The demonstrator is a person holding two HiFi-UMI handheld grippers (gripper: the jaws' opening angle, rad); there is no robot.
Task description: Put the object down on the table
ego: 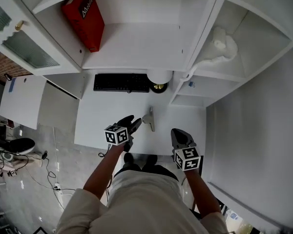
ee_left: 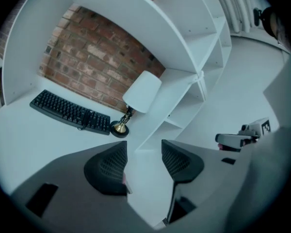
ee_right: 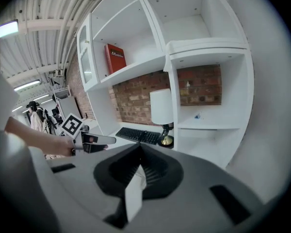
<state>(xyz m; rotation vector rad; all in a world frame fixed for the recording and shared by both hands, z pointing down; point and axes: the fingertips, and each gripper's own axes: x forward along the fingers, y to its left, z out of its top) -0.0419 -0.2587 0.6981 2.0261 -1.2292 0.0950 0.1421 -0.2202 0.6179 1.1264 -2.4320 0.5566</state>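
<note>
**Hovering over the table, with the object lying loose between the claws**

Both forearms reach forward from the person's body at the near edge of the table. The left claw points away and a little downward, held clear of the near part of the tabletop. Its own view shows the two jaws standing apart with only bare white surface between them. The right claw sits nearer and further right, over the near right corner of the table. It is also tilted downward, and its jaws are pressed together. The object, a small pale beige thing, lies flat on the table just right of the left claw's tips. It is to the far left of the right claw, and neither claw touches it.

The head view does not show what the object is, and neither claw's view shows it clearly. A pale strip sits at the seam of the right claw's closed jaws on the camera side; whether it belongs to the claw is unclear. A white lumpy thing on a right-hand shelf is too blurred to name.

The table is white, with a black keyboard at its far edge. A lamp with a white shade and brass foot stands just right of the keyboard. White shelves rise behind, and a red book stands on the upper left one. A red brick wall shows at the back. The grey floor to the left has cables lying on it.
</note>
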